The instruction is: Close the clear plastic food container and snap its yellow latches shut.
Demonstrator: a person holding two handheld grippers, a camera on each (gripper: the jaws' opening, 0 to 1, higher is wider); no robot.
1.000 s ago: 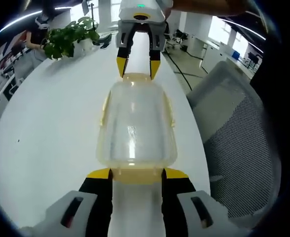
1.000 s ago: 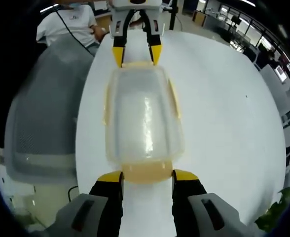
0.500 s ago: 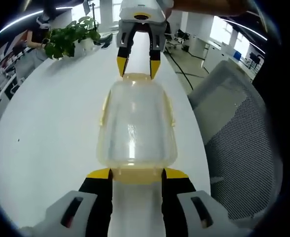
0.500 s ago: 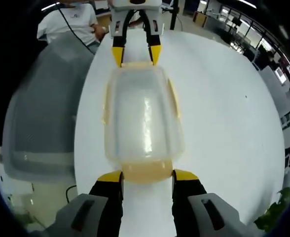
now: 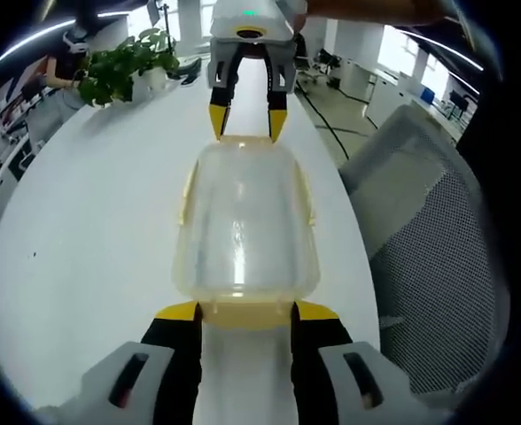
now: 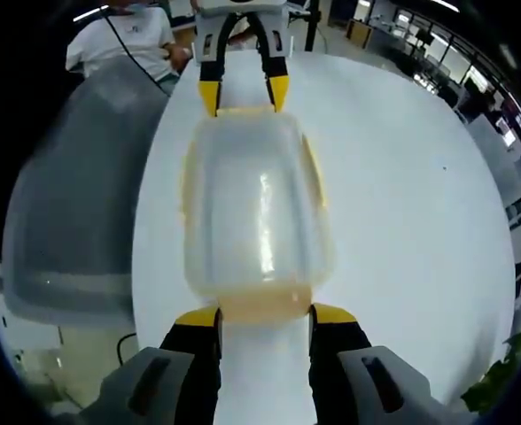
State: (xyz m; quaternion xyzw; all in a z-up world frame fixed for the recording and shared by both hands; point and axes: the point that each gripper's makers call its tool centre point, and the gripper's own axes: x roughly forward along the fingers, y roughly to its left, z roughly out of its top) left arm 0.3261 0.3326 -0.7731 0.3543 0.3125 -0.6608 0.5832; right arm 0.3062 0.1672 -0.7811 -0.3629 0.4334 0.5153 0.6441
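Flanking the lidded clear plastic food container (image 5: 245, 217) on the white counter (image 5: 92, 212), both tools (image 5: 244, 310) (image 6: 264, 315) stand spread, ungrasping; yellow latches' (image 6: 313, 170) state unclear.

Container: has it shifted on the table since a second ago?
Cannot tell. The container sits almost the same against the plant; the slight changes could be camera movement.
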